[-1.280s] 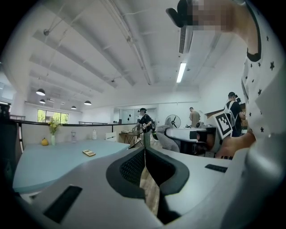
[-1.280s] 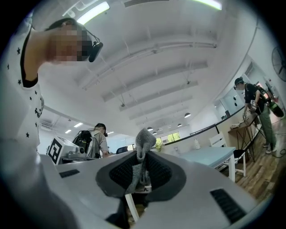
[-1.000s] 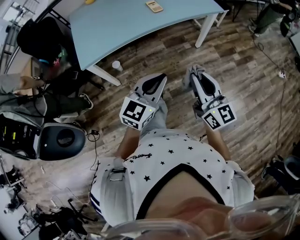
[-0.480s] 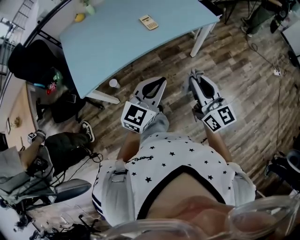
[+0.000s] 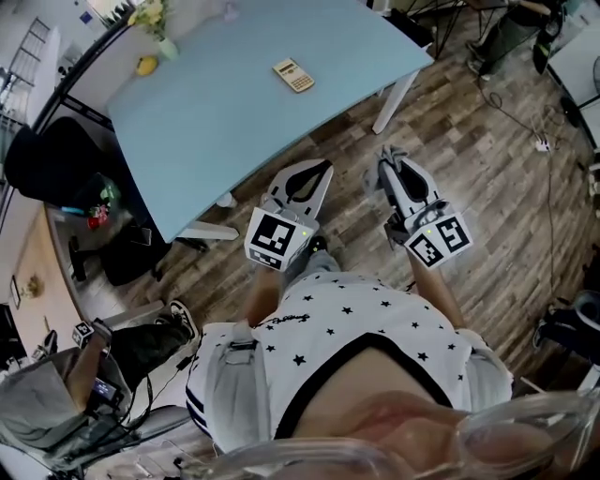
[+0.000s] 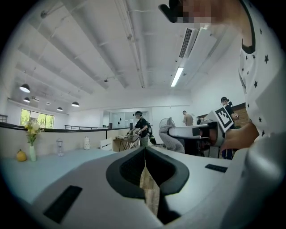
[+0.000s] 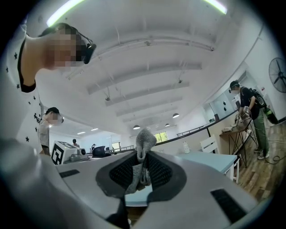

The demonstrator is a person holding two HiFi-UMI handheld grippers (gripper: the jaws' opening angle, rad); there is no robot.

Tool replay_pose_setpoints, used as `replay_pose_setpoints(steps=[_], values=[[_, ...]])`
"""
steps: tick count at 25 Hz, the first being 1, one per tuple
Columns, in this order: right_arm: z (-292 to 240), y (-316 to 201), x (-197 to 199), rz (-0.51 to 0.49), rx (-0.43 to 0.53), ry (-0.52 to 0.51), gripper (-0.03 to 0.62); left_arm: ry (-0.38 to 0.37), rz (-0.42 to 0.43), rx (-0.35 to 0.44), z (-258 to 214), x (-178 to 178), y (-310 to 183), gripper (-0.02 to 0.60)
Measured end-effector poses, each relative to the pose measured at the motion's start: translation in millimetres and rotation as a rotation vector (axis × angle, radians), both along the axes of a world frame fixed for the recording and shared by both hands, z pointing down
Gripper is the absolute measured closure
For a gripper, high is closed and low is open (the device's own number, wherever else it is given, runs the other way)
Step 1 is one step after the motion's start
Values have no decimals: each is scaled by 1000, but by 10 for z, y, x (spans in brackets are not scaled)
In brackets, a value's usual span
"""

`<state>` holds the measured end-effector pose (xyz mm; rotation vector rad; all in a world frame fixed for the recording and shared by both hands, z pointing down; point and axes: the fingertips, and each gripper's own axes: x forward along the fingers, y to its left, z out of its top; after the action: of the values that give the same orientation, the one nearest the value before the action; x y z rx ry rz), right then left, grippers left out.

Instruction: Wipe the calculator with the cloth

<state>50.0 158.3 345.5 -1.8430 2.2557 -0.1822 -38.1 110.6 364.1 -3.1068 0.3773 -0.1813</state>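
A beige calculator (image 5: 293,75) lies on the light blue table (image 5: 225,112), far ahead of both grippers. My left gripper (image 5: 322,169) is held over the wooden floor short of the table's near edge, its jaws shut with nothing between them. My right gripper (image 5: 392,157) is beside it on the right, shut on a grey cloth (image 5: 394,153) that sticks up from between its jaws. The cloth (image 7: 142,154) fills the jaw gap in the right gripper view. From the left gripper view the right gripper and its cloth (image 6: 172,136) show at the right.
A yellow fruit (image 5: 145,65) and a vase of flowers (image 5: 157,26) stand at the table's far left corner. A black office chair (image 5: 42,155) sits left of the table. A seated person (image 5: 66,394) is at lower left. Cables (image 5: 539,141) run over the floor at right.
The view has advanced toward the table, so the calculator and table now sit lower and closer in the head view. Both grippers hold the same pose and the cloth stays clamped.
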Motion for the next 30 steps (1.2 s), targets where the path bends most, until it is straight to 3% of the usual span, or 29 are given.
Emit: replay_pose_setpoints(steps=[13, 17, 21, 23, 30], values=[[-18, -610, 12, -15, -8, -37, 546, 12, 30, 52, -30, 37, -546, 551], [61, -748, -48, -65, -27, -117, 546, 12, 7, 31, 28, -37, -650, 551], [134, -932, -107, -112, -56, -74, 546, -6, -38, 31, 65, -77, -748, 551], [124, -1065, -116, -153, -49, -109, 546, -10, -70, 36, 63, -101, -832, 551], [124, -1752, -143, -296, -31, -120, 546, -17, -242, 46, 75, -256, -1373, 551]])
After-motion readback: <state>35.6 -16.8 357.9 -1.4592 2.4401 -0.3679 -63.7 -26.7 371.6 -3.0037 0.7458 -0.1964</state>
